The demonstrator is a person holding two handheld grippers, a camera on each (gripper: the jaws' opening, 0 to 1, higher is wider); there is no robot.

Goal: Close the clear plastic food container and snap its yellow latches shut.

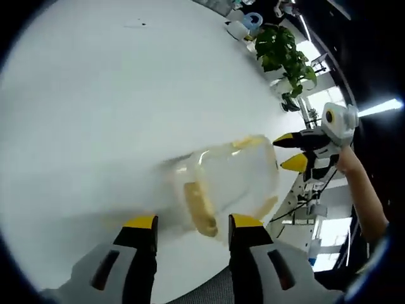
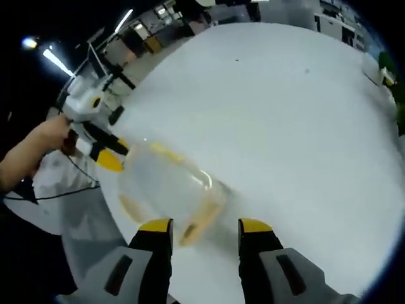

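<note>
Clearly, the clear plastic food container (image 1: 231, 180) lay on the round white table (image 1: 114, 95), close to the table's near edge, and motion blur softened its outline in both views. In the left gripper view the left gripper (image 1: 192, 223) rose from the bottom with its 2 yellow-tipped jaws apart and nothing between them; the container sat just beyond the tips, with 1 yellow latch (image 1: 199, 208) on the side facing the jaws. At the container's far side the right gripper (image 1: 292, 152) came in from the right, held by a person's hand (image 1: 347, 161), its 2 yellow tips apart and just beside the container's wall; contact could not be told because of the blur.

In the right gripper view the right gripper (image 2: 206, 226) also stood with its jaws apart and empty, the container (image 2: 168, 187) just ahead of the left jaw. The left gripper (image 2: 111, 153) reached in from the left, held by a hand (image 2: 47, 136), its yellow tip at the container's far edge. Whether the lid was fully seated, or any latch snapped down, could not be told.

A leafy potted plant (image 1: 285, 54) stood at the table's far edge.
</note>
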